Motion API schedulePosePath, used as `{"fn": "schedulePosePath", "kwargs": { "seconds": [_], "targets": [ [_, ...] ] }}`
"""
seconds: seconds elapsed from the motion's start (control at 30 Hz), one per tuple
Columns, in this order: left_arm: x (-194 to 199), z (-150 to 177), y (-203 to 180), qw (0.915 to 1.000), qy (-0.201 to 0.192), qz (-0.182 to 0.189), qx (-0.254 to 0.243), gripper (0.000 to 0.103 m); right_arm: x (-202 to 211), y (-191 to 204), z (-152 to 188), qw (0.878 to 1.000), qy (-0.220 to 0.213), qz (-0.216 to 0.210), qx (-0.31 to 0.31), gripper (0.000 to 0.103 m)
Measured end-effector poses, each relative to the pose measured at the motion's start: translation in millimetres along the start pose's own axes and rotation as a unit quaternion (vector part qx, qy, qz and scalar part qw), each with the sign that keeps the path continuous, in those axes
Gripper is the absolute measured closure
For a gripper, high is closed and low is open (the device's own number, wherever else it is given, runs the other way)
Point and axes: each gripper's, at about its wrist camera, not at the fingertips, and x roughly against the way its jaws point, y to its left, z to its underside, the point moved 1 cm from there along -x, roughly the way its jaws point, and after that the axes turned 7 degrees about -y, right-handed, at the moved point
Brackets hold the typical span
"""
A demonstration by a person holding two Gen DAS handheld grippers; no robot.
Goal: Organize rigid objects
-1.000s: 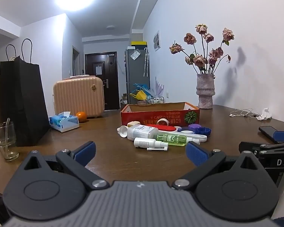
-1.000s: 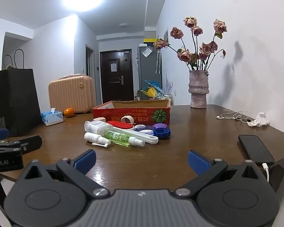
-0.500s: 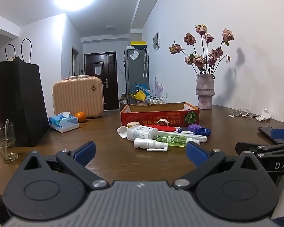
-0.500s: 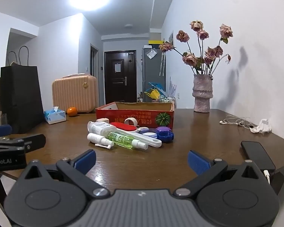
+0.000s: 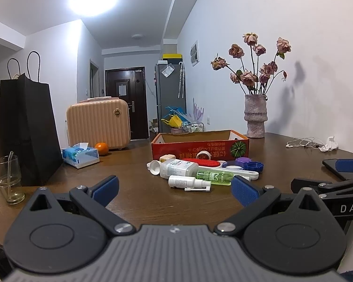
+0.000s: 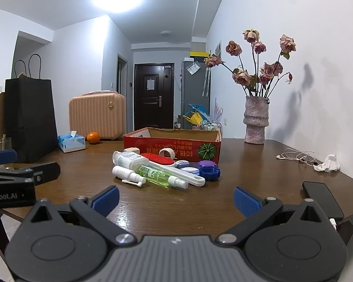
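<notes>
A heap of small items lies on the brown table in front of an open red cardboard box: a white spray bottle, a green spray bottle, a clear white-capped bottle, a red-and-white brush, a tape roll, purple and blue lids. My left gripper is open and empty, short of the heap. My right gripper is open and empty, also short of it.
A black paper bag, a glass, a tissue box, an orange and a peach suitcase stand left. A vase of dried roses stands back right. Earphones, crumpled tissue and a phone lie right.
The right wrist view has risen and shifted slightly, with the heap now nearer its centre. The left gripper has barely moved. Both grippers stay open.
</notes>
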Motion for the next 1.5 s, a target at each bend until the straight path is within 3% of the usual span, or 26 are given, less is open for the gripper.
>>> {"fn": "schedulePosePath", "kwargs": {
  "seconds": [1.5],
  "targets": [
    [-2.8, 6.4, 4.8, 0.9999, 0.009, 0.005, 0.003, 0.000, 1.0, 6.5, 1.3, 1.000, -0.002, 0.000, 0.014, 0.000]
  ]
}}
